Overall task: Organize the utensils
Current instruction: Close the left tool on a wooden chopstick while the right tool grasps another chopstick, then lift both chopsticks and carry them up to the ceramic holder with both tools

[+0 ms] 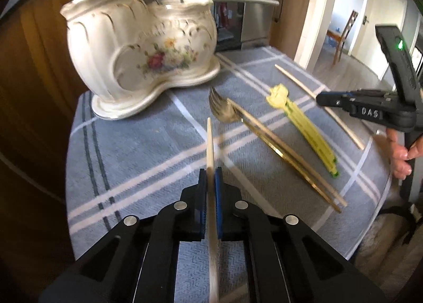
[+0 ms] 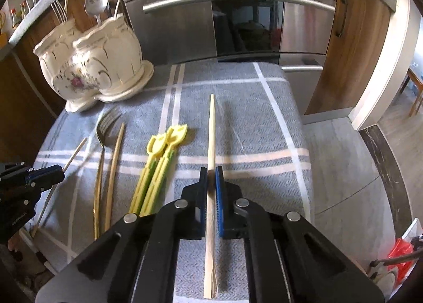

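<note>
My left gripper [image 1: 210, 174] is shut on a pale wooden chopstick [image 1: 210, 144], held above the blue checked cloth [image 1: 137, 160]. My right gripper [image 2: 211, 173] is shut on another wooden chopstick [image 2: 211, 128]; it also shows at the right of the left wrist view [image 1: 321, 98]. The white floral ceramic holder [image 1: 137, 49] stands at the back left with spoons in it, also seen in the right wrist view [image 2: 92, 64]. On the cloth lie a gold fork [image 1: 224, 109], a third chopstick [image 2: 115, 170] beside it, and two yellow-green tulip utensils [image 1: 304, 128].
A stainless oven [image 2: 251, 12] with a long handle stands behind the table. Wooden cabinets flank it. The table's right edge drops to a grey floor [image 2: 343, 157]. A red bag [image 2: 401, 255] sits low at the right. A doorway and chair [image 1: 343, 35] lie beyond.
</note>
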Action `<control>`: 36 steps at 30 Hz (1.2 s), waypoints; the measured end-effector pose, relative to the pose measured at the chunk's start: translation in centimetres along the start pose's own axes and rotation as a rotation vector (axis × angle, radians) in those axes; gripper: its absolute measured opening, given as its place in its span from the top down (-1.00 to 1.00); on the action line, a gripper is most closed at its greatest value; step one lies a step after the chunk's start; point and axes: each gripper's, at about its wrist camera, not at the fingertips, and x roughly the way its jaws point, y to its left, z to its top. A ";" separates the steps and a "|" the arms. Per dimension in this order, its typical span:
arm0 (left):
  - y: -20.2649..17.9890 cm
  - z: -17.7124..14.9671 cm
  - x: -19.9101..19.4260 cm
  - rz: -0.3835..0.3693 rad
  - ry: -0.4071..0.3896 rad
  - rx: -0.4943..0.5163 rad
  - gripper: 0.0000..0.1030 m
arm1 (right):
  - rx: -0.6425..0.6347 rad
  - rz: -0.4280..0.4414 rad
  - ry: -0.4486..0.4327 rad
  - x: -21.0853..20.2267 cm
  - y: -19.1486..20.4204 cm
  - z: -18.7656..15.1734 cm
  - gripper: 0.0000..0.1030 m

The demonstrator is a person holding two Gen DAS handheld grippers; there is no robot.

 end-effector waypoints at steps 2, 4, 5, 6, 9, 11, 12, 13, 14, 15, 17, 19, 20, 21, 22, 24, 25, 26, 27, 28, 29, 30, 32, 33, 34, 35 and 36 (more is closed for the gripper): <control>0.5 0.4 -1.0 -0.015 -0.026 -0.023 0.87 | 0.008 0.009 -0.021 -0.5 0.0 0.3 0.89; 0.8 0.8 -1.7 -0.022 -0.047 -0.036 0.87 | 0.012 0.018 -0.038 -1.0 0.0 0.7 0.89; 1.1 1.2 -2.4 -0.027 -0.064 -0.045 0.87 | 0.014 0.023 -0.046 -1.2 0.1 0.9 0.89; 1.2 1.3 -2.8 -0.030 -0.075 -0.051 0.87 | 0.013 0.028 -0.057 -1.5 0.2 1.2 0.89; 1.7 2.1 -4.3 -0.047 -0.120 -0.071 0.87 | 0.013 0.050 -0.096 -2.4 0.6 2.1 0.89; 2.0 2.9 -5.3 -0.042 -0.153 -0.075 0.87 | 0.006 0.071 -0.126 -3.1 1.1 2.9 0.89; 2.1 3.3 -5.7 -0.039 -0.167 -0.076 0.87 | 0.002 0.078 -0.139 -3.3 1.4 3.3 0.89; 2.3 3.6 -6.3 -0.038 -0.183 -0.079 0.87 | -0.002 0.094 -0.162 -3.8 1.7 3.9 0.89; 2.7 4.1 -7.0 -0.038 -0.205 -0.084 0.87 | -0.005 0.105 -0.179 -4.1 2.0 4.4 0.89; 2.9 4.4 -7.5 -0.036 -0.222 -0.086 0.87 | -0.011 0.117 -0.201 -4.5 2.3 5.0 0.89; 3.7 5.6 -8.8 -0.021 -0.264 -0.091 0.87 | -0.018 0.140 -0.240 -5.2 3.1 6.3 0.89; 4.5 6.6 -9.8 -0.007 -0.297 -0.097 0.87 | -0.026 0.171 -0.278 -5.6 3.9 7.7 0.89; 4.9 7.3 -10.4 0.005 -0.318 -0.102 0.87 | -0.031 0.181 -0.293 -5.7 4.3 8.5 0.89; 5.4 8.1 -10.8 0.012 -0.335 -0.106 0.87 | -0.038 0.190 -0.308 -5.7 4.7 9.1 0.89; 5.8 8.8 -11.2 0.019 -0.353 -0.111 0.87 | -0.044 0.199 -0.320 -5.7 5.1 9.8 0.89; 6.3 10.0 -11.7 0.033 -0.379 -0.118 0.87 | -0.043 0.241 -0.349 -5.7 6.0 11.4 0.89; 6.7 10.6 -11.9 0.039 -0.389 -0.124 0.87 | -0.041 0.256 -0.359 -5.5 6.4 12.2 0.89; 7.3 11.5 -12.1 0.048 -0.405 -0.135 0.87 | -0.039 0.266 -0.368 -5.4 6.7 12.7 0.89; 7.6 12.1 -12.3 0.054 -0.417 -0.142 0.87 | -0.036 0.284 -0.382 -5.3 7.0 13.5 0.89; 8.0 12.8 -12.4 0.058 -0.433 -0.151 0.87 | -0.034 0.295 -0.393 -5.3 7.2 13.9 0.89; 8.5 13.3 -12.6 0.058 -0.446 -0.159 0.87 | -0.028 0.313 -0.409 -5.1 7.5 14.7 0.89; 8.8 13.8 -12.7 0.057 -0.454 -0.167 0.87 | -0.024 0.334 -0.419 -5.0 7.8 15.3 0.89; 9.5 15.1 -12.4 0.043 -0.472 -0.184 0.87 | -0.015 0.395 -0.449 -4.7 8.2 16.4 0.89; 9.6 15.7 -12.1 0.039 -0.481 -0.187 0.87 | -0.013 0.412 -0.463 -4.5 8.4 16.8 0.89; 9.8 16.2 -11.8 0.043 -0.488 -0.188 0.87 | -0.010 0.426 -0.476 -4.1 8.7 17.3 0.89; 9.9 16.7 -11.5 0.046 -0.493 -0.189 0.87 | -0.006 0.433 -0.481 -3.9 8.9 17.6 0.89; 10.0 17.1 -11.2 0.044 -0.499 -0.192 0.87 | 0.000 0.446 -0.489 -3.5 9.0 17.9 0.89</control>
